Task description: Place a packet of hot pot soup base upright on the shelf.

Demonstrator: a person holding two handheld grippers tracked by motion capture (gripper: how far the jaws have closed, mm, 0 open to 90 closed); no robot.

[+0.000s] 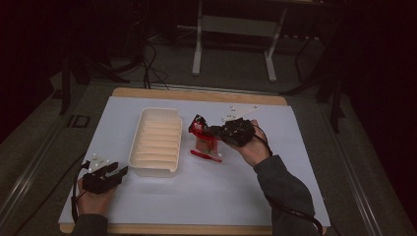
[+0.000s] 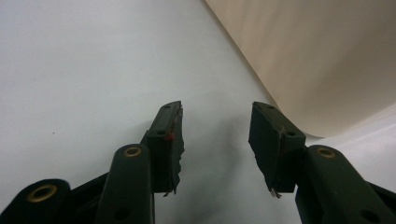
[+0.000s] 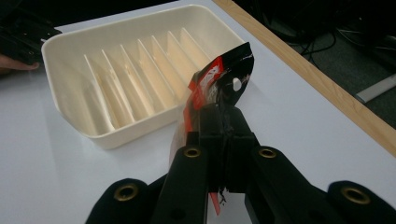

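Note:
A cream plastic tray with several upright dividers sits left of the table's middle; the right gripper view looks into the tray from its side. My right gripper is shut on a red, black and clear packet, holding it up just right of the tray. The jaws pinch the packet near its top, and its black header with a hang hole sticks out past them. My left gripper rests at the front left by the tray's near corner. The left gripper stands open with nothing between its jaws.
A white mat covers the wooden table. A red strip lies on the mat below the held packet. A grey table frame stands on the floor beyond, with cables around it.

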